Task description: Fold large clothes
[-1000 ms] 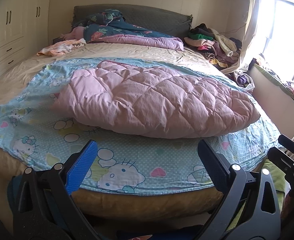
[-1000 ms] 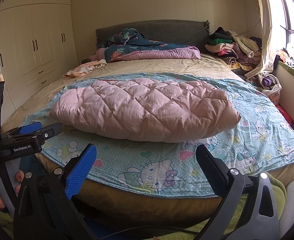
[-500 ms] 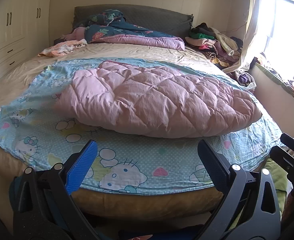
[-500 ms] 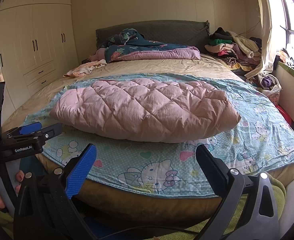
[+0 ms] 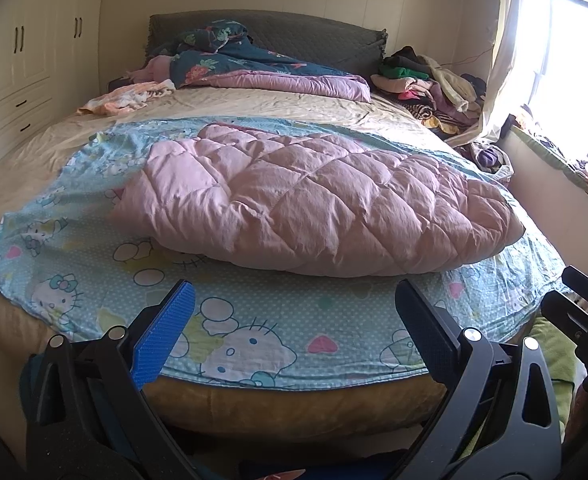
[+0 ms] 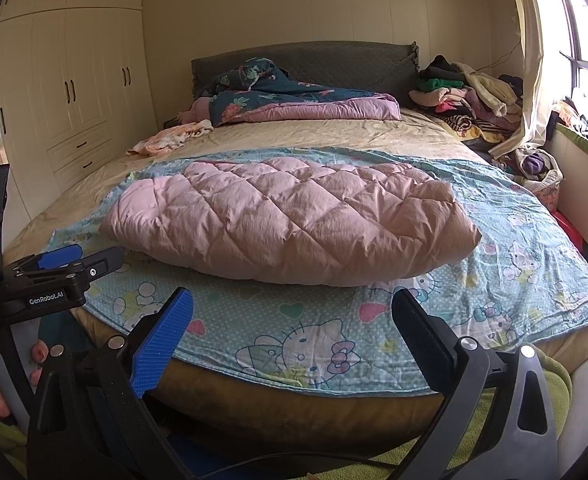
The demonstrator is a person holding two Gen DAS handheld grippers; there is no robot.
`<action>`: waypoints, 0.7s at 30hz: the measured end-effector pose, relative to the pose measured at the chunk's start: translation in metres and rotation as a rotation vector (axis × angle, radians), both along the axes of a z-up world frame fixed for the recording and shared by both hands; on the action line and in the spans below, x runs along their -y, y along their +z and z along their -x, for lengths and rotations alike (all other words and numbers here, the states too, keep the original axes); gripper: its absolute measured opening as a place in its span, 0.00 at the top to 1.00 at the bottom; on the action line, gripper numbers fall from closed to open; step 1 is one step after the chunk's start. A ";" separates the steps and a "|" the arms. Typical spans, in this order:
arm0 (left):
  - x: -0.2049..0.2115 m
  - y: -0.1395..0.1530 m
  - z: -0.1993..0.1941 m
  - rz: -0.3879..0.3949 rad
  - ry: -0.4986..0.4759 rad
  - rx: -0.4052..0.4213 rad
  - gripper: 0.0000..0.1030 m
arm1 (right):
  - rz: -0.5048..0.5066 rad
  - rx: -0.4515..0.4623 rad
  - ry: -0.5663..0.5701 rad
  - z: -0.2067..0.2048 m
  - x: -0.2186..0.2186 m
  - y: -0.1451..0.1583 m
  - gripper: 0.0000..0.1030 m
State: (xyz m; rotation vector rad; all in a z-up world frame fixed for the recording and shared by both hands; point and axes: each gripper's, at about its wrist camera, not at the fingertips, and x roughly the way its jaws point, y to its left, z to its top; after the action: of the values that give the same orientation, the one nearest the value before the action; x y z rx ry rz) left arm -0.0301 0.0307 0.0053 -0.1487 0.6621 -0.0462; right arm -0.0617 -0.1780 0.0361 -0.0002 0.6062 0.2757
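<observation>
A pink quilted padded garment (image 5: 314,204) lies folded in a puffy bundle on a light blue cartoon-print sheet (image 5: 253,320) on the bed; it also shows in the right wrist view (image 6: 294,220). My left gripper (image 5: 294,336) is open and empty, held before the bed's near edge, short of the sheet. My right gripper (image 6: 291,332) is open and empty, also at the near edge. The left gripper's body (image 6: 33,288) shows at the left of the right wrist view, held by a hand.
A dark floral and purple duvet (image 5: 253,68) lies at the headboard. A pile of clothes (image 5: 426,80) sits at the bed's far right by the curtain. A small pale garment (image 5: 125,98) lies far left. Wardrobes (image 6: 53,100) line the left wall.
The left wrist view has shifted slightly toward the left; the bed appears a little further right. The right gripper has barely moved. Both stay open.
</observation>
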 end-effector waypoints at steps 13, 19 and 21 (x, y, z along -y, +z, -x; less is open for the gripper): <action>-0.005 -0.001 0.000 -0.001 0.004 0.000 0.09 | 0.001 -0.002 0.001 0.000 0.000 0.000 0.04; -0.001 0.000 0.000 -0.001 0.002 0.000 0.09 | 0.001 -0.002 0.001 0.001 0.000 0.000 0.04; -0.004 0.000 0.000 0.000 0.002 0.000 0.09 | 0.000 -0.002 0.000 0.001 0.000 0.000 0.04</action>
State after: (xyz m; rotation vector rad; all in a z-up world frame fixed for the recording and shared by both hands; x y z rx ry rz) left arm -0.0303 0.0344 0.0052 -0.1491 0.6620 -0.0441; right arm -0.0622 -0.1779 0.0357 0.0001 0.6081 0.2763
